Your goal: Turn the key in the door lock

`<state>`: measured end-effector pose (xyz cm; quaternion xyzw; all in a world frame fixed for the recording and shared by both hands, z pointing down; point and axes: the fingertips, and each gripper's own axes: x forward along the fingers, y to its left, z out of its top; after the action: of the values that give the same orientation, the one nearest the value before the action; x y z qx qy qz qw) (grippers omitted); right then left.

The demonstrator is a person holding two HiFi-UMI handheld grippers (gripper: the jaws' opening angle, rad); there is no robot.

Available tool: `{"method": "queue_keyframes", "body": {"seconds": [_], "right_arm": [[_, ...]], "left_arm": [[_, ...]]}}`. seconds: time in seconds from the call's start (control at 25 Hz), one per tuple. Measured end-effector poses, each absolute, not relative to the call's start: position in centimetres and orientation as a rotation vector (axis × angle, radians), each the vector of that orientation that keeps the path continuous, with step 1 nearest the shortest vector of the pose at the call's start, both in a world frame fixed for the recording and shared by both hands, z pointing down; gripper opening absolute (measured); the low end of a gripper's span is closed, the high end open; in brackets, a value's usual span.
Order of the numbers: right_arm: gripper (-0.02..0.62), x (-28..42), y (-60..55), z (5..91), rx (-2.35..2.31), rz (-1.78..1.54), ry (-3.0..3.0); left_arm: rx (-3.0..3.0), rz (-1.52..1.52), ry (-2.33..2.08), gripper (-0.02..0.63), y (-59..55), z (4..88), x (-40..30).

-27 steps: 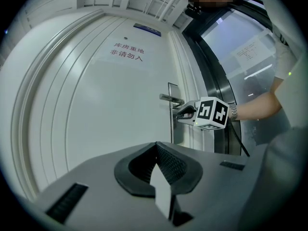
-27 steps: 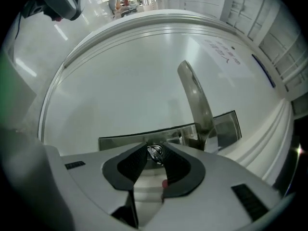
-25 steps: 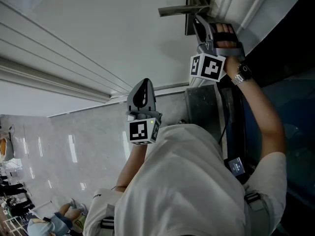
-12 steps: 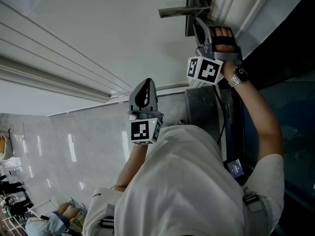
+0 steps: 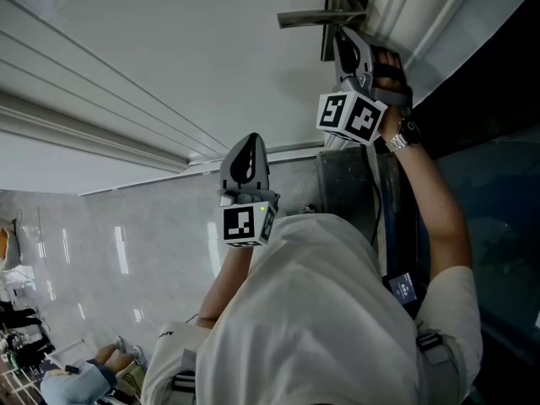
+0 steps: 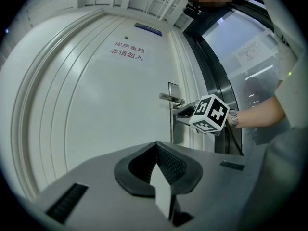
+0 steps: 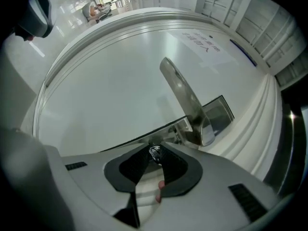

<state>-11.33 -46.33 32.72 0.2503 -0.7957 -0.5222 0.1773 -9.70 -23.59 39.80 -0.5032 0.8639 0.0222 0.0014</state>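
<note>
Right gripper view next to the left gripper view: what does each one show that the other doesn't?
Only the right gripper view: the key in the right tool, whose jaws have just been closing on it. Only the left gripper view: the left tool, shut and empty, plus the right tool's marker cube and a wristwatch. Both: the white door, its lever handle and the sign.

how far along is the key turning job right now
Done: the right gripper is at the lock plate, below the door handle. In hand: its jaws have just been closing, with the key pinched between them. Left: the turn itself; how far the key has rotated can't be told. The left gripper hangs shut and empty, off the door.
</note>
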Motion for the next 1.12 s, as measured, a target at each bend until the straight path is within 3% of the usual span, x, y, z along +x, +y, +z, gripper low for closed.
{"method": "queue_keyframes", "body": {"seconds": [1.12], "right_arm": [[0.058, -11.0, -46.8, 31.4, 0.874, -0.982, -2.614]], "left_arm": [[-1.593, 0.065, 2.711, 0.009, -23.7, 40.2, -9.7]]}}
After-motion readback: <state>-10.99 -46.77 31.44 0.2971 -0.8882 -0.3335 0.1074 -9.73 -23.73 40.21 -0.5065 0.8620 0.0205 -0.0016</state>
